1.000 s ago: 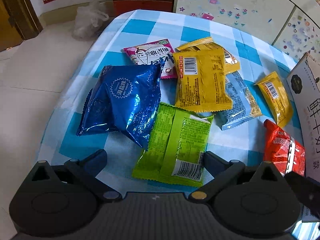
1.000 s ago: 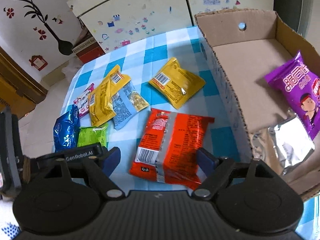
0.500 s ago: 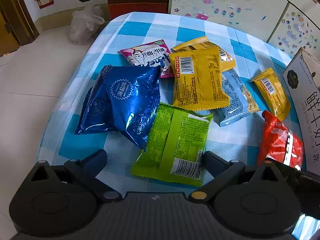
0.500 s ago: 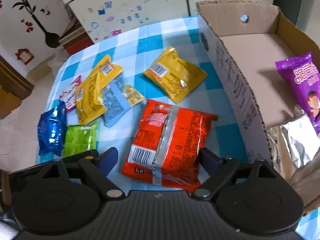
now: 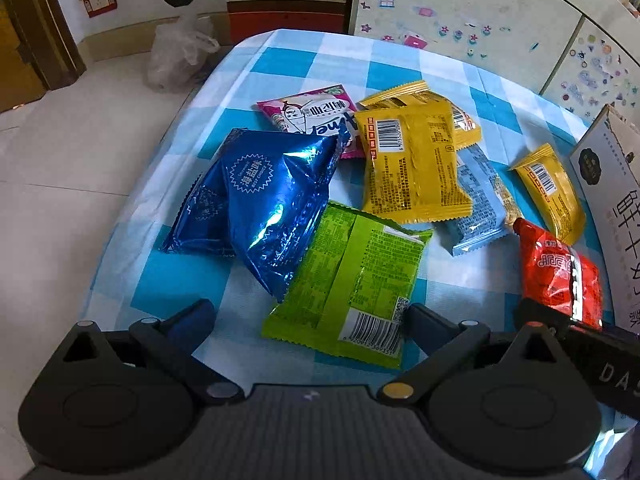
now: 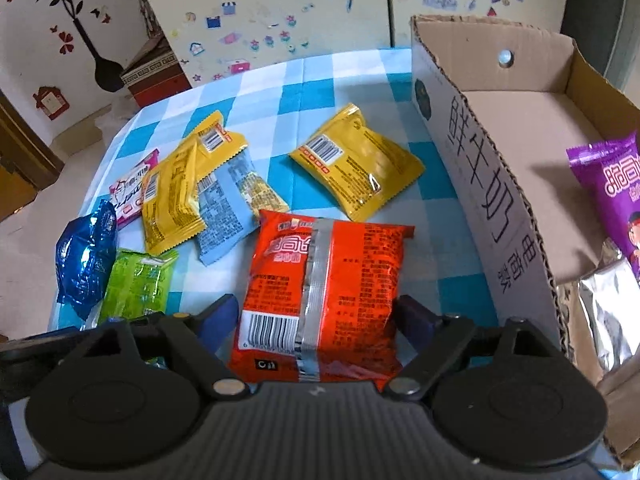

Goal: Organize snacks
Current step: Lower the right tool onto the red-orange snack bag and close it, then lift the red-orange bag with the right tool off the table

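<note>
A: Far left, on the checked tablecloth (image 5: 280,56): blue foil packet (image 5: 260,204), puffed, one corner lapped over the green packet (image 5: 352,276). Green one lying near, barcode end between the fingers of the left gripper (image 5: 308,320).

B: Clamped?

A: No. Spread wide, both fingers apart from the wrapper edges or barely beside them; contact hard to judge under the packet's near corner.

B: Further right?

A: Pink packet (image 5: 316,114), mostly buried under the blue foil and the big yellow packet (image 5: 408,168). Second yellow one (image 5: 460,116) showing only a strip behind it. Pale blue packet (image 5: 480,208) half covered too. Small yellow packet (image 5: 552,192) alone, just beside the box wall.

B: And the red one?

A: Red packet (image 6: 324,284), seam side up, between the fingers of the right gripper (image 6: 316,320). Opened wide, fingers flanking the near end of the packet; touching or not, impossible to tell. Near edge hidden behind the gripper body.

B: Far right?

A: Cardboard box (image 6: 480,184), open top, printed side wall facing the snacks. Inside: purple packet (image 6: 612,184) cut off by the frame edge, silver foil packet (image 6: 612,304) partly behind the wall. Print on both too warped to read.
</note>
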